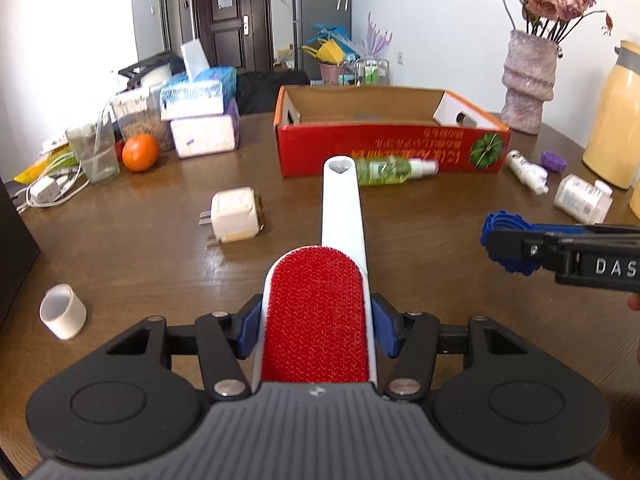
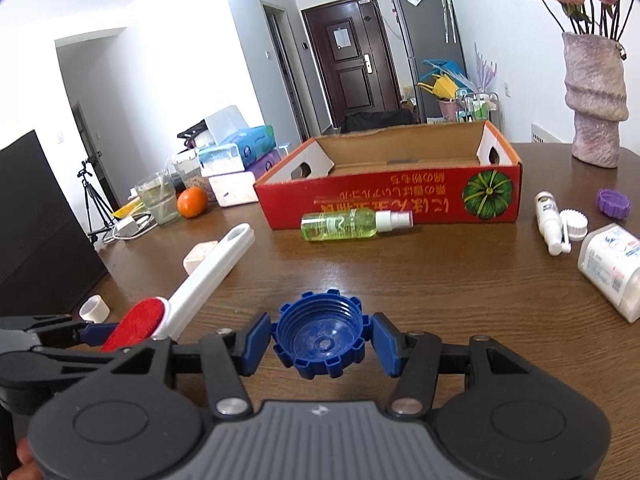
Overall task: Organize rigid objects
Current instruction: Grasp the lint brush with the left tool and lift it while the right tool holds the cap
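Observation:
My left gripper (image 1: 316, 330) is shut on a lint brush (image 1: 320, 312) with a red pad and a long white handle that points toward the open red cardboard box (image 1: 384, 148). It also shows in the right wrist view (image 2: 138, 322). My right gripper (image 2: 320, 340) is shut on a blue ridged bottle cap (image 2: 320, 334), held above the table; it also shows at the right of the left wrist view (image 1: 500, 240). The box (image 2: 360, 204) stands at the table's far middle and looks empty.
On the wooden table (image 2: 440, 280) lie a green spray bottle (image 2: 348, 222), a white charger plug (image 1: 236, 214), a tape roll (image 1: 64, 312), a white spray bottle (image 2: 550, 220), a purple cap (image 2: 614, 202) and a white container (image 2: 612, 272). An orange (image 1: 140, 152), a glass, tissue packs and a vase (image 2: 596, 104) stand behind.

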A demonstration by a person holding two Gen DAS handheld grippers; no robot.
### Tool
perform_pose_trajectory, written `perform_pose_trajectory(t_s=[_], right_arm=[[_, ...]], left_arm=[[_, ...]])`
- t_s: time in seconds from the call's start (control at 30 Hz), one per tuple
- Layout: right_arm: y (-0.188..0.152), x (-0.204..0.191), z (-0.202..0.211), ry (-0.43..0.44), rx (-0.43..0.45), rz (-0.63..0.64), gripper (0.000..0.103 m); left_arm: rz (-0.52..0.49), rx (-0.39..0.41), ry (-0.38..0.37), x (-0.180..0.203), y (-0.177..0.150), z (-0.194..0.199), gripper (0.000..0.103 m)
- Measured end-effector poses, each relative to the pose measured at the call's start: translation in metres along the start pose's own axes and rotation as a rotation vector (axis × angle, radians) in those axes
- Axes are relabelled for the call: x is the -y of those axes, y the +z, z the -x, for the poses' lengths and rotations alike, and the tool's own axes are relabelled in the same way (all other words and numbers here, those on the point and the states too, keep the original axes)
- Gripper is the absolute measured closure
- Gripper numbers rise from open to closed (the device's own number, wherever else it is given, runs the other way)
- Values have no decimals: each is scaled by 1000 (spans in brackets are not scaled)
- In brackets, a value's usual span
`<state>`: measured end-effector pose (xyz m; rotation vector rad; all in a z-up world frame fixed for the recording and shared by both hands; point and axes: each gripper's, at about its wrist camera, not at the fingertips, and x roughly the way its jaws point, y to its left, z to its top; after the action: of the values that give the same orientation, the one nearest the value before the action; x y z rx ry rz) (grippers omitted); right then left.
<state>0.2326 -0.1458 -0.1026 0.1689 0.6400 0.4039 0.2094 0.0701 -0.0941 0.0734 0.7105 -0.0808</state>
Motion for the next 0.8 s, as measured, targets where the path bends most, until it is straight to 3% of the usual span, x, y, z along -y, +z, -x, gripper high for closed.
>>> perform_pose_trajectory(t_s=[0.8], right_arm=[[73,15,32,-34,137,2,49]], left_arm=[[4,88,-9,43,84,12,46]])
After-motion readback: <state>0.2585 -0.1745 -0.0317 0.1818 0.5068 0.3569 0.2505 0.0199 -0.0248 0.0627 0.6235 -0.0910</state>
